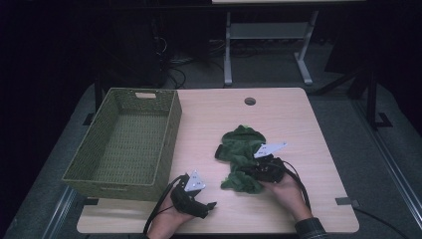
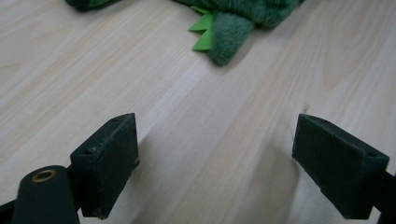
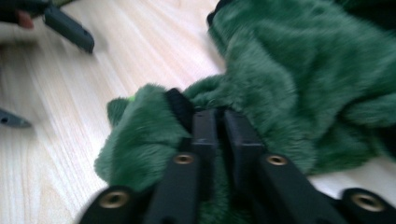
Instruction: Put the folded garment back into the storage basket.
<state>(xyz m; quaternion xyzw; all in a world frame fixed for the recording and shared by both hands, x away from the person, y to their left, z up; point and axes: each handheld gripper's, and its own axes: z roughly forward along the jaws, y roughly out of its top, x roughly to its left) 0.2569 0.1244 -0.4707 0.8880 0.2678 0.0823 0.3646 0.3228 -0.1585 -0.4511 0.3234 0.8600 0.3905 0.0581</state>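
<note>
- Pinching in progress: right gripper [image 3: 215,119] clenching green plush fabric [image 3: 299,79], fabric bunching around both jaws on table [image 1: 298,124].
- Left gripper [image 2: 215,163] idling released, plush just ahead.
- Waiting empty beyond left gripper: basket [image 1: 169,129]; lifting, moving remaining.

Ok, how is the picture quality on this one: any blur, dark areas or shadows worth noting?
High view: the table is lit, the room beyond it is nearly black, and the picture is soft. Left gripper view: sharp, with faint shadows of the jaws on the wood. Right gripper view: blurred, so the green plush garment and the right gripper look smeared.
</note>
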